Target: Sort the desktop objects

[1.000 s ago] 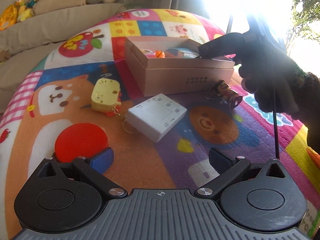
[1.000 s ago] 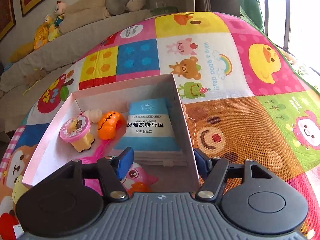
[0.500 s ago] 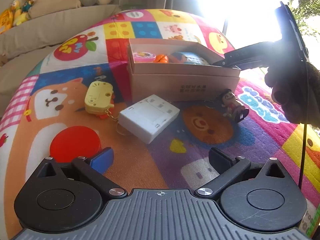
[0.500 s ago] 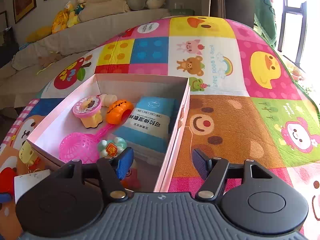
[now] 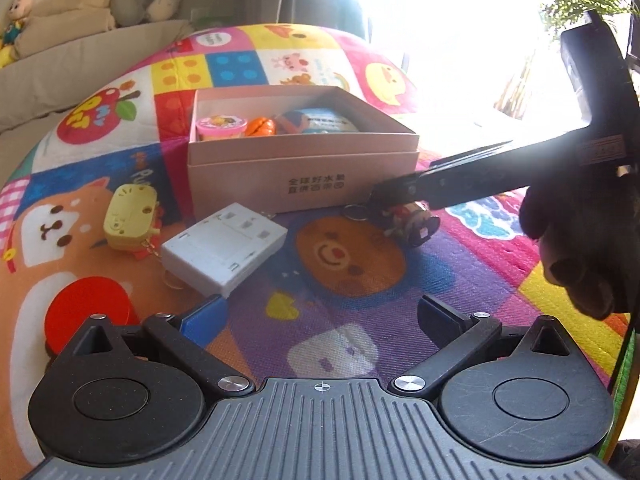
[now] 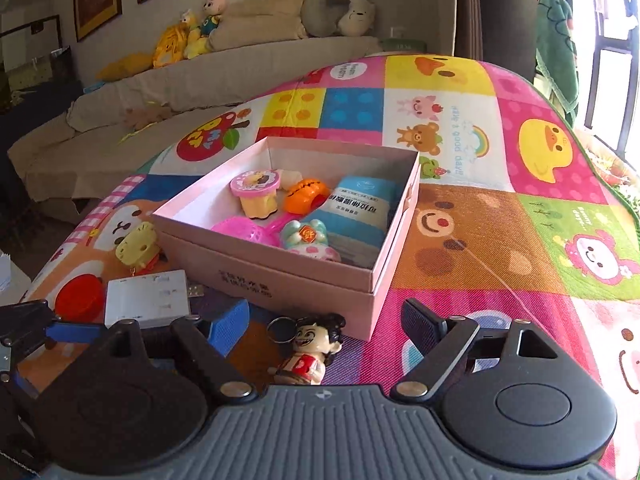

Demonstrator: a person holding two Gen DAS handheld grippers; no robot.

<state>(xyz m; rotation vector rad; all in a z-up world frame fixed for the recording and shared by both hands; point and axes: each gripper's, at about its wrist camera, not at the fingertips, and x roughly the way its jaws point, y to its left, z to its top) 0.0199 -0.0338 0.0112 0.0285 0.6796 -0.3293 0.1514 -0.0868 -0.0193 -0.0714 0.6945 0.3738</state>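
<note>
A pink open box [image 6: 280,276] [image 5: 304,168] on the play mat holds several toys and a blue packet [image 6: 360,208]. A small figure keychain [image 6: 310,354] [image 5: 408,222] lies in front of the box. My right gripper [image 6: 326,324] is open, low over the figure, which lies between its fingers. My left gripper [image 5: 320,312] is open and empty, just above the mat, near a white box [image 5: 224,248] [image 6: 148,298]. A yellow toy keychain [image 5: 130,216] [image 6: 136,242] and a red disc [image 5: 86,308] [image 6: 80,298] lie to the left.
The colourful play mat [image 6: 500,208] spreads to the right of the box. A beige sofa [image 6: 180,92] with plush toys stands behind. Bright window light floods the upper right of the left wrist view.
My right gripper has pulled back out of the box and come down over the figure keychain in front of it. My left gripper has shifted slightly and stays open.
</note>
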